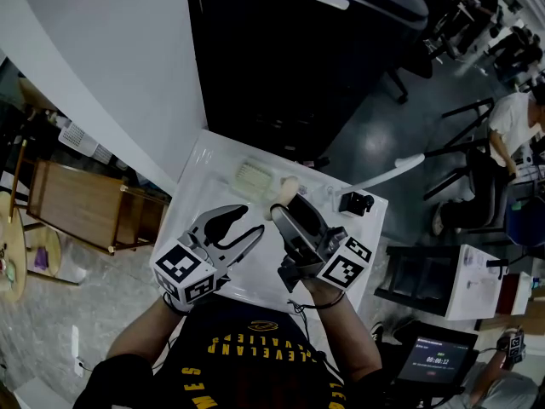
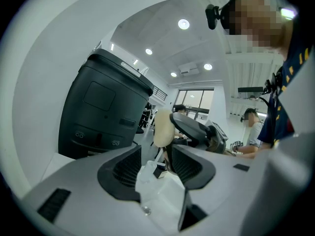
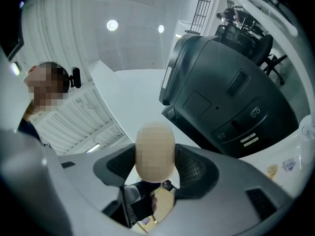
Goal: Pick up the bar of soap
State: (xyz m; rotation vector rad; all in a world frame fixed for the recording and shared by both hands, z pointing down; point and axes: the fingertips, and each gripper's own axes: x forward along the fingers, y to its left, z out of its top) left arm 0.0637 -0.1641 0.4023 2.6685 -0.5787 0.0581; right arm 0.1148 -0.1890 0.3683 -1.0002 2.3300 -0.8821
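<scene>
clamping bar of soap (image 3: 155, 150), fingers (image 3: 194, 168) of right gripper (image 3: 155, 162), left gripper (image 2: 153, 155) fingers (image 2: 125, 167) apart, empty

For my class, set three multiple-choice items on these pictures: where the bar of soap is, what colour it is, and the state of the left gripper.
1. Where is the bar of soap? A. on the floor B. between the right gripper's jaws C. on a chair
2. What colour is it? A. green B. pale beige C. black
3. How do the left gripper's jaws stand? A. apart, holding nothing B. shut on the soap C. shut, empty
Answers: B, the right gripper view shows it clamped; B, it looks beige in every view; A, the left gripper view shows a clear gap.
</scene>
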